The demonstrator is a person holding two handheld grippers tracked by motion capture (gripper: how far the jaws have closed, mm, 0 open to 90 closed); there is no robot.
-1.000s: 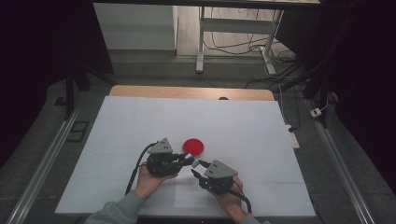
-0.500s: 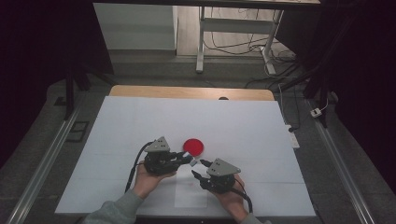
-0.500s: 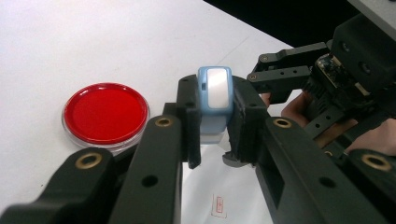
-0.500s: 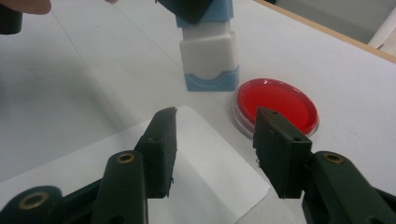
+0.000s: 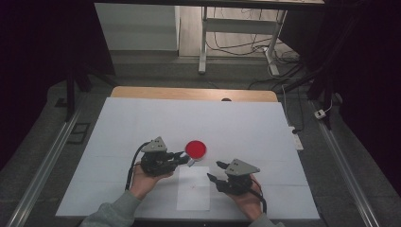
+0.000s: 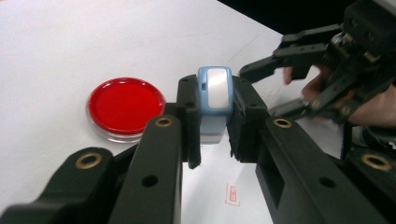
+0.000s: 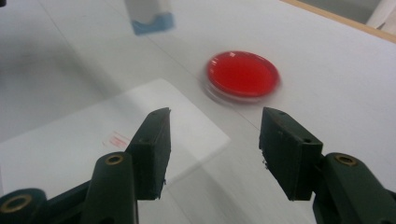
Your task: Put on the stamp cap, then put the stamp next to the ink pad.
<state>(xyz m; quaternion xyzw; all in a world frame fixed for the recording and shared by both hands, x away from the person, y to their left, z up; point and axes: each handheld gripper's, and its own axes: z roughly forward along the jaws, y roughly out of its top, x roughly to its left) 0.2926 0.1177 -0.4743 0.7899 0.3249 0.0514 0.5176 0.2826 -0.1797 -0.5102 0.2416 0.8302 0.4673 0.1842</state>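
Observation:
My left gripper [image 6: 215, 122] is shut on a small blue-and-white stamp [image 6: 214, 93], held just off the white table. In the high view that left gripper [image 5: 185, 158] points right, with the stamp [image 5: 190, 162] at its tip. Close beside the stamp lies a round red ink pad [image 5: 195, 149] [image 6: 126, 103] [image 7: 243, 74]. A white paper sheet [image 5: 194, 188] [image 7: 93, 144] with a faint red stamp mark [image 7: 114, 137] lies between the hands. My right gripper [image 5: 215, 171] [image 7: 215, 140] hovers at the paper's right edge; its jaws have just been opening, nothing between them.
The white table top [image 5: 142, 118] reaches a wooden strip [image 5: 194, 93] at its far edge. Metal rails run along both sides. Beyond the table are a desk frame [image 5: 203, 42] and loose cables on the floor.
My right gripper has drawn away to the right from the left one and its jaws have spread apart. The paper between the hands now shows. The left gripper has stayed put.

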